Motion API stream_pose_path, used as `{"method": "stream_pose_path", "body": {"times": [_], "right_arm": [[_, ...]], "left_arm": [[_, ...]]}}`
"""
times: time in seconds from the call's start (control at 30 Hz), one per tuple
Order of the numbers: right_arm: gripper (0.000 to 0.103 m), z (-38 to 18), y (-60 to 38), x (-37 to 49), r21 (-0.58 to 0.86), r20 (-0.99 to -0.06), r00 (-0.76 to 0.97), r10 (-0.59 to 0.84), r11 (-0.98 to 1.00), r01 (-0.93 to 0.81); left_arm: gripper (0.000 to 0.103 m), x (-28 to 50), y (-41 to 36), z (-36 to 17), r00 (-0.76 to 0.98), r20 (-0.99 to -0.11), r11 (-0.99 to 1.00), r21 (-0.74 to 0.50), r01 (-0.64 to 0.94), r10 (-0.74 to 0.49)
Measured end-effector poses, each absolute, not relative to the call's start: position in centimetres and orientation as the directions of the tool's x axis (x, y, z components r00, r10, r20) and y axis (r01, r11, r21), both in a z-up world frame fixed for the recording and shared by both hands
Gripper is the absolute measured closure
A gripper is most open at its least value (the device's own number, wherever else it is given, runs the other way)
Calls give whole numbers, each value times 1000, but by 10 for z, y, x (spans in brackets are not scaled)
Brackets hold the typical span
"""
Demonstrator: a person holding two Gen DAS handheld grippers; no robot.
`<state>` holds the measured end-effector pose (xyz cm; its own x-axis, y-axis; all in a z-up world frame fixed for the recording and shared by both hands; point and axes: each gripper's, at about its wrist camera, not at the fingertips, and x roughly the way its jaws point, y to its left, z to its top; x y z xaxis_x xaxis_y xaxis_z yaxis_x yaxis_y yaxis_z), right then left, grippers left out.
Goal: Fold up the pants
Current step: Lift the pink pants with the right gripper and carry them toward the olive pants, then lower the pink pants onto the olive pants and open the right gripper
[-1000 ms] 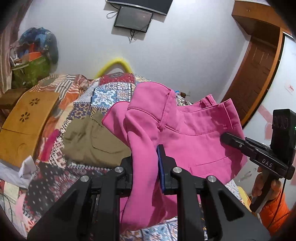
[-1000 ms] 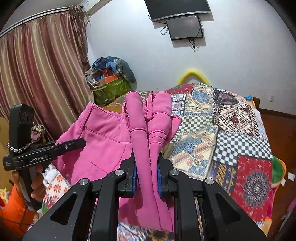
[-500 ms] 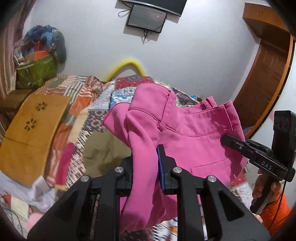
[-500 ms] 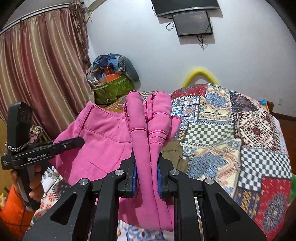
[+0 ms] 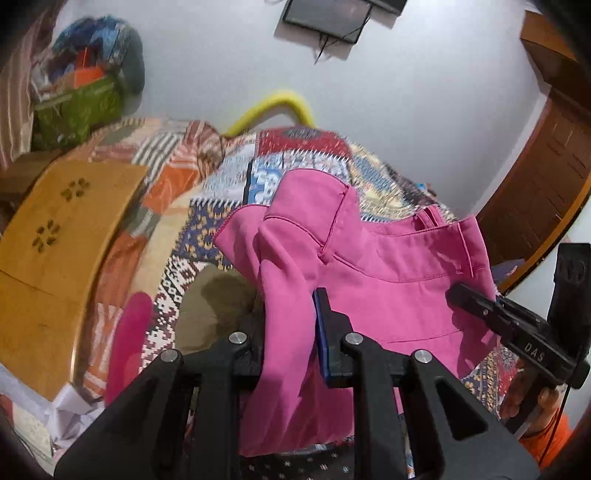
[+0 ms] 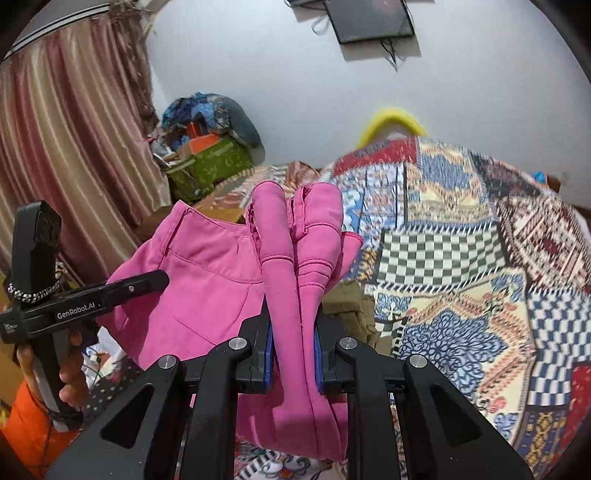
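left gripper (image 5: pixel 291 328) clamped on pink pants (image 5: pixel 388 273) | right gripper (image 6: pixel 293 350) clamped on bunched fabric | pants hang above patchwork bed (image 6: pixel 461 280) (likely spread for laying flat)

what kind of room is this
Most likely a bedroom at home: a bed under a patchwork quilt, striped curtains along one side, a screen mounted on the wall and a wooden door.
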<state>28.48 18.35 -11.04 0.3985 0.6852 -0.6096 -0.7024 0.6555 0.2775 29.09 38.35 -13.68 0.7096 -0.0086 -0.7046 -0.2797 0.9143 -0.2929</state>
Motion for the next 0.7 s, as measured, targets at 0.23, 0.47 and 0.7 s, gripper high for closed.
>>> {"method": "stream_pose_path", "body": {"times": [0.23, 0.47, 0.7], "right_arm": [[89, -156, 202, 299, 267, -713, 341, 613, 686, -677], [84, -183, 205, 312, 275, -786, 268, 558, 703, -656], [71, -194, 203, 318, 264, -808, 254, 532, 712, -650]], "left_arm": [[85, 319, 396, -183, 631, -776, 908, -265, -324, -2], [72, 322, 400, -204, 597, -802, 909, -237, -342, 16], [50, 323, 417, -226, 540, -842, 868, -257, -424, 15]]}}
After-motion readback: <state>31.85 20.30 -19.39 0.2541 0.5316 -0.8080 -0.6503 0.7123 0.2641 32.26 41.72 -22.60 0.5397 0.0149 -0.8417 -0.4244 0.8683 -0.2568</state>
